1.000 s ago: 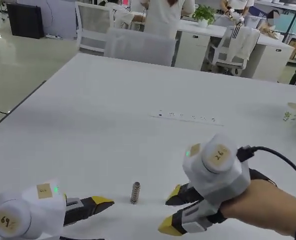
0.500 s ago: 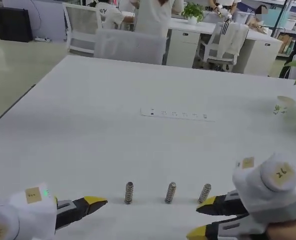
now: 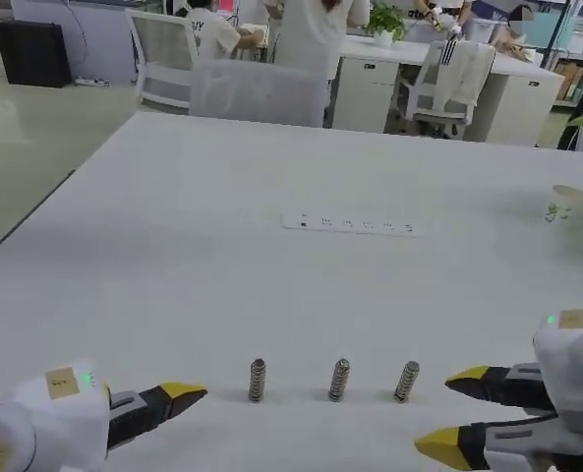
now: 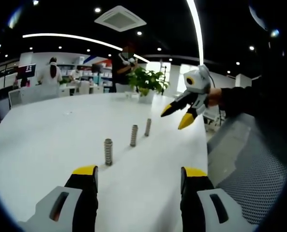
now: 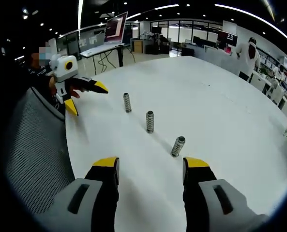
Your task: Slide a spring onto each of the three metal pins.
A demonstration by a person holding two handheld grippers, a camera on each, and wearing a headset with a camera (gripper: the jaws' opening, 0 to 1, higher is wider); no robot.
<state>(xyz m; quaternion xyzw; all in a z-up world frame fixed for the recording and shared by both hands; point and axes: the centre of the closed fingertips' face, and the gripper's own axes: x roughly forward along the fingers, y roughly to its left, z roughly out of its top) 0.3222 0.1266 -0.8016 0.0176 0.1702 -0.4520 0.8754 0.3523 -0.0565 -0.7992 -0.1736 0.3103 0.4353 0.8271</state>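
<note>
White table [image 3: 173, 246] carrying three upright springs [image 3: 339, 380] in a row. Left gripper [image 4: 140, 170] and right gripper [image 3: 446, 410] point inward from either side, jaws apart, empty.

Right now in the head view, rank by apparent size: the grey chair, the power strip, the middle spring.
Largest, the grey chair, despite being farthest.
Then the power strip.
Smallest, the middle spring, though nearest the camera.

An open-plan office is pictured: a long white table [image 3: 222, 197] fitted with a power strip [image 3: 355, 224] is flanked by mesh swivel chairs [image 3: 163, 49], while people [image 3: 212, 25] are gathered at desks [image 3: 370, 88] behind. A potted plant [image 3: 384, 22], a monitor [image 5: 119, 26], strip lights [image 4: 70, 38] and a ceiling vent [image 4: 120, 18] are seen.
</note>
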